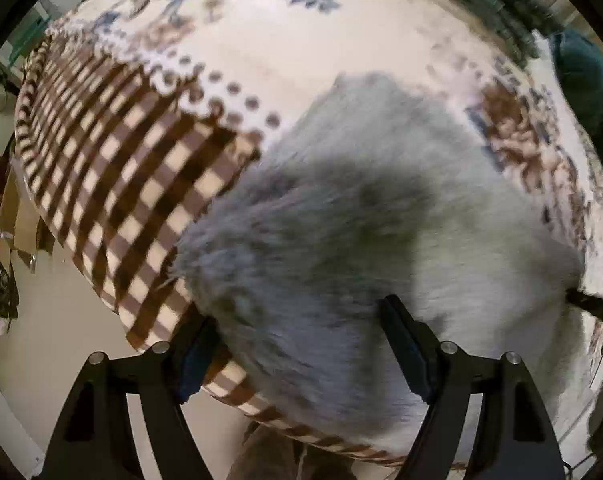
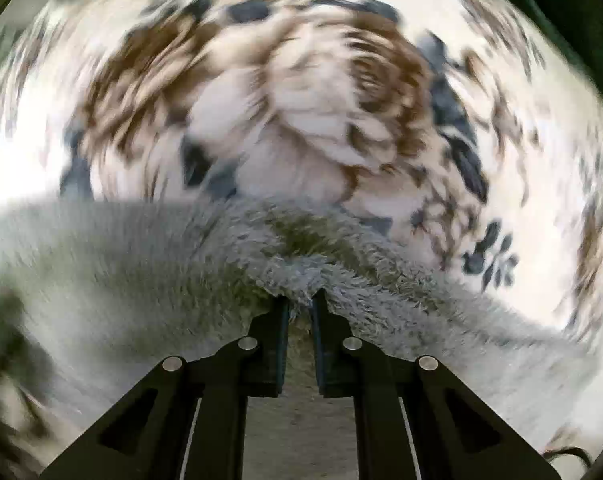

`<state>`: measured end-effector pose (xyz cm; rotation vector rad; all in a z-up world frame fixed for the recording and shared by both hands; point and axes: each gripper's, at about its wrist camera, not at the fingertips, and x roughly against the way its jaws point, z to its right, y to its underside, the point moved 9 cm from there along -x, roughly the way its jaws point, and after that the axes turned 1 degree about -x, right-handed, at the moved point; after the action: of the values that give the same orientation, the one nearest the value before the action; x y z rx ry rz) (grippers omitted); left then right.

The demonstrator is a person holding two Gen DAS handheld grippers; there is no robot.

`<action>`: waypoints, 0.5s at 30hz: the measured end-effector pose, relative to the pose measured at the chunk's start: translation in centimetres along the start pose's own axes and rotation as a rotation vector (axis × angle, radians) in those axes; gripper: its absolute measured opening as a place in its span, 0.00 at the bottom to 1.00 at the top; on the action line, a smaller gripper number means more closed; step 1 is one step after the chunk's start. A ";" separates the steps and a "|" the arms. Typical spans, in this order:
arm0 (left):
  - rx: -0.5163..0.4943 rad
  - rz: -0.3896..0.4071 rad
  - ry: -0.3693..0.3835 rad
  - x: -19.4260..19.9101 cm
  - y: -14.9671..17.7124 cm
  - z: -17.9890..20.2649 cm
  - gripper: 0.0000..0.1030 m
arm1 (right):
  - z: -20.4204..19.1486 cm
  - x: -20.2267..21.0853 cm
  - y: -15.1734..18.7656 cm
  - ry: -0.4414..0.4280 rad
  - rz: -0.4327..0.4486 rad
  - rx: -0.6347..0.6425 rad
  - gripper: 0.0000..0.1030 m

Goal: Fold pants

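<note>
Pants (image 1: pixel 341 220), grey and fuzzy, lie spread across the floral bedspread (image 1: pixel 301 48), with one end hanging near the bed's near edge, over the brown checked border (image 1: pixel 133 184). My right tongs (image 2: pixel 300 300) are pressed together on a bunched ridge of that fleece, a tuft nipped right between the tips; the wrist view is smeared with blur, so I judge that hand is mid-swing. My left tongs (image 1: pixel 297 328) are spread wide, one finger at each side of the near end of the cloth, gripping nothing. Whether the fingers touch the fleece I cannot tell.

In my judgement, this is the opening of a fold: one hand has its hold, the other is lining up. Next move, as I see it: bring the left tongs down onto the near edge and nip it, taking both layers if there are two. Then both hands lift together and carry that end toward the far end. This plush stuff is thick and slippery, so a shallow bite could slide off.
</note>
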<state>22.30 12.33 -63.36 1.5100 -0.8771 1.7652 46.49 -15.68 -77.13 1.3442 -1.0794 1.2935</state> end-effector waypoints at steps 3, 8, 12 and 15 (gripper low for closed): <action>0.029 -0.036 0.013 -1.3 0.3 -1.0 0.74 | 1.7 -1.4 -1.2 -0.115 -0.045 -0.160 0.11; 0.029 -0.038 0.019 -0.8 0.3 -1.2 0.74 | 2.9 -2.1 -2.1 -0.211 -0.081 -0.236 0.26; -0.041 0.007 0.020 2.3 0.5 0.1 0.74 | 5.8 2.7 -0.3 -0.358 0.049 -0.297 0.96; -0.109 0.043 0.028 4.9 1.1 2.7 0.74 | 10.0 6.0 4.3 -0.425 0.149 -0.403 0.96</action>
<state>22.33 9.72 -58.30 1.4030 -0.9822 1.7358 44.20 -26.16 -70.86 1.2689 -1.6604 0.8409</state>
